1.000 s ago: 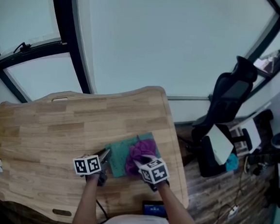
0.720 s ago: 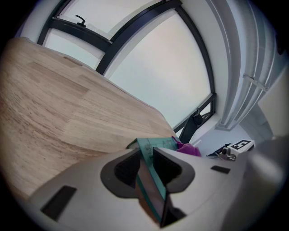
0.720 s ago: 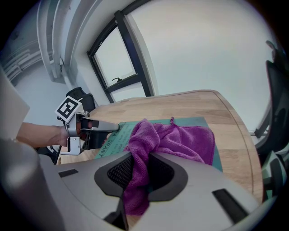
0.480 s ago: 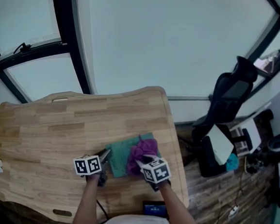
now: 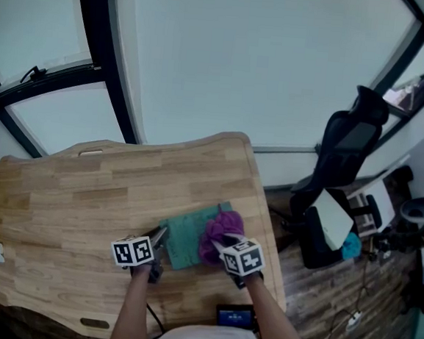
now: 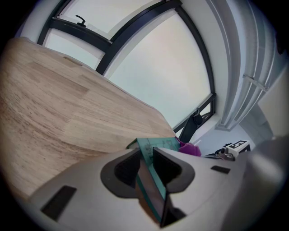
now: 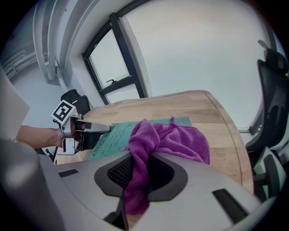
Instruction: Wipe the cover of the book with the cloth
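1. The right gripper point(image 7: 140, 173) has its jaws pinched shut on a bunched fold of the purple cloth point(image 7: 174, 137). The rest of the cloth drapes over the green book point(image 7: 113, 135).
2. The left gripper point(image 6: 146, 168) has its jaws clamped on the book's edge, at its lower-left corner in the head view.
3. To wipe well, I would press the cloth flatter and sweep overlapping strokes away from the left jaws, so the cover stays braced.
4. The book lies flat at the lower centre of the head view, near the wooden bench's point(image 5: 85, 191) right edge, so strokes should not push it off.
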`<move>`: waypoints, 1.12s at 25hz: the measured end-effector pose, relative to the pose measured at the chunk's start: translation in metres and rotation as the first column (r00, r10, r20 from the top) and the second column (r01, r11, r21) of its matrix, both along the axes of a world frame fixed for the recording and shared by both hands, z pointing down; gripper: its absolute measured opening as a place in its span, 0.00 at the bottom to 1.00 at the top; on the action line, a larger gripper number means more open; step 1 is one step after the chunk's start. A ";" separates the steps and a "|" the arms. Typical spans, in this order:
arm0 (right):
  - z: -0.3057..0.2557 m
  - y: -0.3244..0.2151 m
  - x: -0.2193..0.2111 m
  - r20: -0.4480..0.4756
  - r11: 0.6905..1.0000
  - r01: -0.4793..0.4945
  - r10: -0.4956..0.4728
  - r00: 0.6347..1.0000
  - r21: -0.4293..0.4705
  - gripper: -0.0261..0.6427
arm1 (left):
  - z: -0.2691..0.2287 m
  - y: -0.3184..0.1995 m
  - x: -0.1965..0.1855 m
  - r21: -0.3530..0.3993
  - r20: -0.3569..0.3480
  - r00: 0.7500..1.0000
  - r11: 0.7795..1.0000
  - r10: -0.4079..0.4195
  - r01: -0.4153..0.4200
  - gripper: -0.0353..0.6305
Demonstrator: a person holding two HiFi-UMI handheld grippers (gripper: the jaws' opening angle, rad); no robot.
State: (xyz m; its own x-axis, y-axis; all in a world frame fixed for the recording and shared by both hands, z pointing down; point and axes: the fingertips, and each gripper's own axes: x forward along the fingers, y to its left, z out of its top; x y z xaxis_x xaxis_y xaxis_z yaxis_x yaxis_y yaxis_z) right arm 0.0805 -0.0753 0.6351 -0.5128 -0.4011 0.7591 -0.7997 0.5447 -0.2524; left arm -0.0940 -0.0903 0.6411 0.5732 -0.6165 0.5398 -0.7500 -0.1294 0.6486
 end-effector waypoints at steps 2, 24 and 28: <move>0.001 -0.001 0.005 -0.001 1.000 -0.011 0.011 1.000 -0.001 0.16 | 0.000 0.000 0.000 0.001 0.000 1.000 1.000 0.000 0.000 0.19; 0.001 -0.008 0.033 0.023 0.996 -0.089 0.089 0.996 0.001 0.16 | -0.001 0.000 0.000 0.003 -0.001 1.000 1.000 0.000 0.000 0.19; 0.004 -0.007 0.032 0.024 0.996 -0.090 0.090 0.996 0.000 0.16 | 0.000 0.000 -0.001 0.003 -0.002 1.000 1.000 0.000 0.000 0.19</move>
State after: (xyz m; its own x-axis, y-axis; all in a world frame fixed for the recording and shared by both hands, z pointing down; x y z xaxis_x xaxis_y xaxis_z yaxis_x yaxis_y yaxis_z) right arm 0.1128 -0.0822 0.6391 -0.4923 -0.4471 0.7469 -0.8395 0.4707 -0.2716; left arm -0.0949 -0.0901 0.6407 0.5743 -0.6185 0.5363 -0.7485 -0.1314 0.6500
